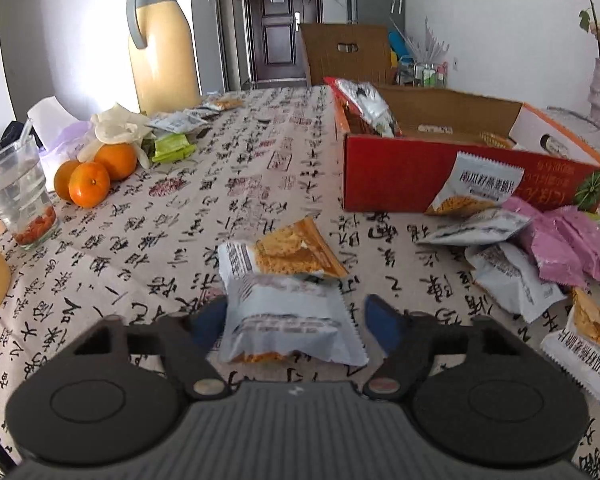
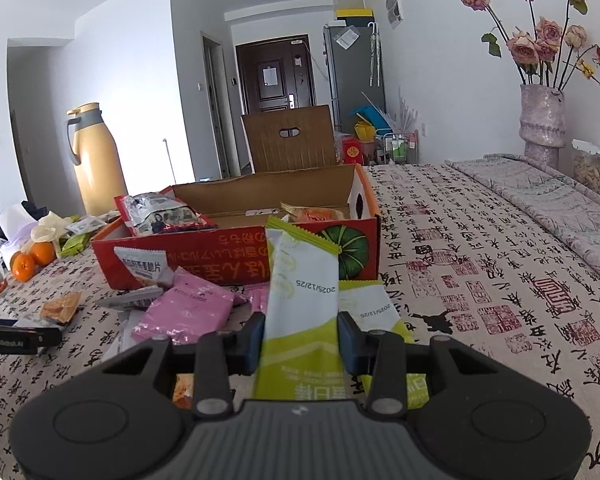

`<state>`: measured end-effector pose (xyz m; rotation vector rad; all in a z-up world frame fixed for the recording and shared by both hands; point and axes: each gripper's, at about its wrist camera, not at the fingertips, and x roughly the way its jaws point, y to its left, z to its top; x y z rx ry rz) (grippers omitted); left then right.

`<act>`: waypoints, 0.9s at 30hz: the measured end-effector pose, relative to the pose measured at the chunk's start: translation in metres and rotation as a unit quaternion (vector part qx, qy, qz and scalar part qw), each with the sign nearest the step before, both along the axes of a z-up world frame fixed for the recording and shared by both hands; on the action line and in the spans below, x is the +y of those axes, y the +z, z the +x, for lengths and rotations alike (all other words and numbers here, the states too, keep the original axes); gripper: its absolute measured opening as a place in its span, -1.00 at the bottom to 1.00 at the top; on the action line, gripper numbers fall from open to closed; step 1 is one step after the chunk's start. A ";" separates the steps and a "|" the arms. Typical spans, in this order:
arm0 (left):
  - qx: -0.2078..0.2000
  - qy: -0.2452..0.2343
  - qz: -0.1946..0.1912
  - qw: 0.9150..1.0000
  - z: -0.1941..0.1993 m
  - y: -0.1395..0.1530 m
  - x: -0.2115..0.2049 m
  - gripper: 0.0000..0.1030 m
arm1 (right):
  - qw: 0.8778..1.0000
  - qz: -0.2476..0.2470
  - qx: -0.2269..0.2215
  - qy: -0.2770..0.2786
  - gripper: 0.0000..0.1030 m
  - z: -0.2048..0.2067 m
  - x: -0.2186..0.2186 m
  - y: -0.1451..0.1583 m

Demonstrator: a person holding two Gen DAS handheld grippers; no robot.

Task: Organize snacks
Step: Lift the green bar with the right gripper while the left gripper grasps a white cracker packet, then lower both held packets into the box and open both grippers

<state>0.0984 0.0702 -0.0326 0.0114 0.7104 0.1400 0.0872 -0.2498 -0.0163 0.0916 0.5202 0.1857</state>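
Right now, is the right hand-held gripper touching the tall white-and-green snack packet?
Touching. The right wrist view shows the right hand-held gripper with both blue pads pressed against the sides of the upright white-and-green snack packet, no gap visible.

So the table's got this cream tablecloth printed all over with black calligraphy and red seal stamps. Sitting on it: a red cardboard box with its top open, a loose heap of pink and white snack packets right in front of it, three oranges next to a clear glass with some water and red bits at the bottom, a tall yellow thermos jug at the far edge, and a pinkish vase of dried roses off on the other side.
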 end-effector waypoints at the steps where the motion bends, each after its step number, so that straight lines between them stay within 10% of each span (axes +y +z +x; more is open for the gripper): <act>1: 0.004 -0.002 -0.003 1.000 0.000 -0.002 0.000 0.11 | 1.000 0.001 0.000 0.000 -0.27 0.000 0.000 0.000; 5: 0.001 -0.005 -0.012 1.000 -0.004 -0.002 0.000 -0.17 | 1.000 0.002 -0.001 0.000 -0.27 -0.001 -0.002 0.000; 27: -0.120 -0.043 -0.044 0.991 -0.015 0.074 -0.022 -0.19 | 1.000 0.009 -0.016 -0.003 -0.27 0.000 -0.005 0.008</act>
